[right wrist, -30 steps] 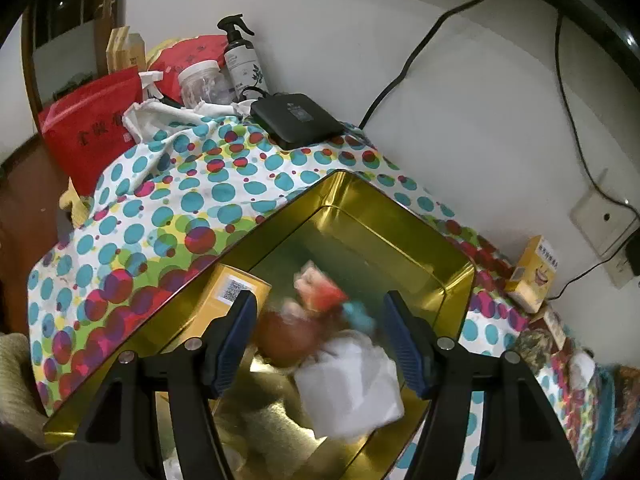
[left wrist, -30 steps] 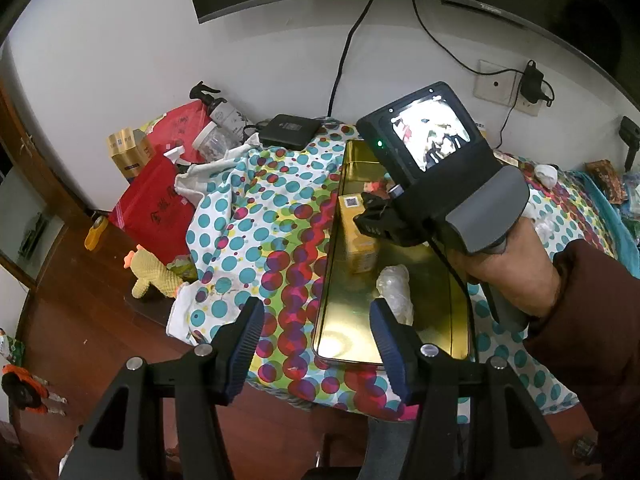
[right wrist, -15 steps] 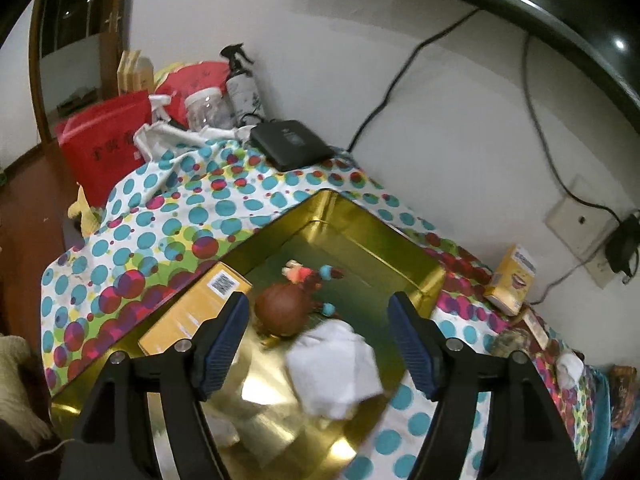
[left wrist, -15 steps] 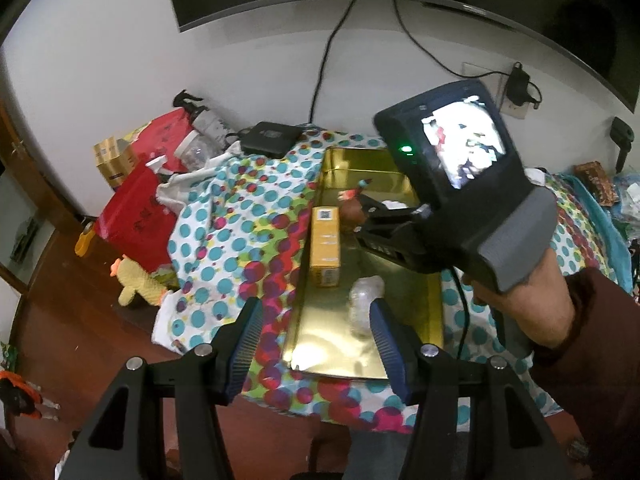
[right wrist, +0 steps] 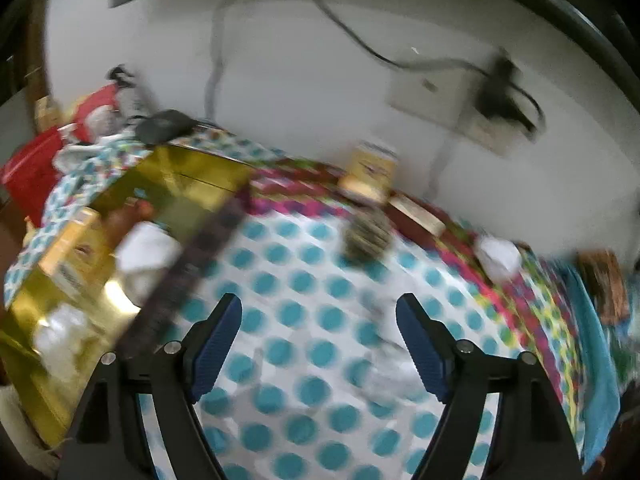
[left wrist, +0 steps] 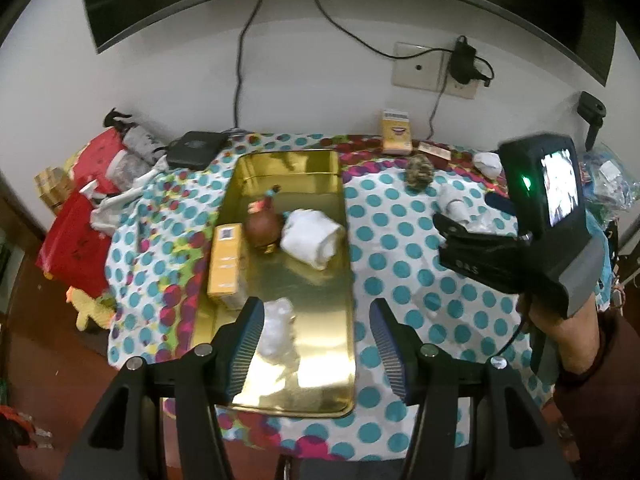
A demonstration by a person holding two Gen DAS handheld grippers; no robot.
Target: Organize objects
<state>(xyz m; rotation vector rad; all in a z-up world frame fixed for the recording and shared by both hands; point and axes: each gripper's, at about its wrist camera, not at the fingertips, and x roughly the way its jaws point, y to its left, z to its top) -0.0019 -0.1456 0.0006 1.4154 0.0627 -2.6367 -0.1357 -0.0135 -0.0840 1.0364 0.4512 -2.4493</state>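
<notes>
Gold tray (left wrist: 320, 392) is lying lengthwise at the centre of the left wrist view, on a dotted cloth (left wrist: 404, 248). Inside it, four things:
- yellow box (left wrist: 225, 265) is lying flat along the tray's left wall, code label at its upper end;
- brown round toy (left wrist: 262, 227) is sitting just right of the box's upper end, small coloured bits above it;
- white roll (left wrist: 313, 237) is touching the toy's right side, tilted;
- crumpled clear wrap (left wrist: 277, 328) is lying lower down, near the left finger of the left gripper (left wrist: 316, 344).

Upper part of the tray is showing bare gold floor.

Left gripper is hanging over the tray's lower end, fingers spread, nothing between them.

Right gripper (right wrist: 319, 346) is blurred in its own view; jaws are opening, only cloth between them. In the left wrist view it is sitting at the right edge, over the cloth and well apart from the tray, with a hand (left wrist: 568, 336) gripping it.

On the cloth right of the tray: a mottled lump (left wrist: 419, 172), a white wad (left wrist: 489, 162), a small white cylinder (left wrist: 452, 202). A yellow carton (left wrist: 395, 133) is standing against the wall at upper centre.

Upper left of the frame: black box (left wrist: 196, 149), red bags (left wrist: 74, 236), spray bottle (left wrist: 134, 134).
</notes>
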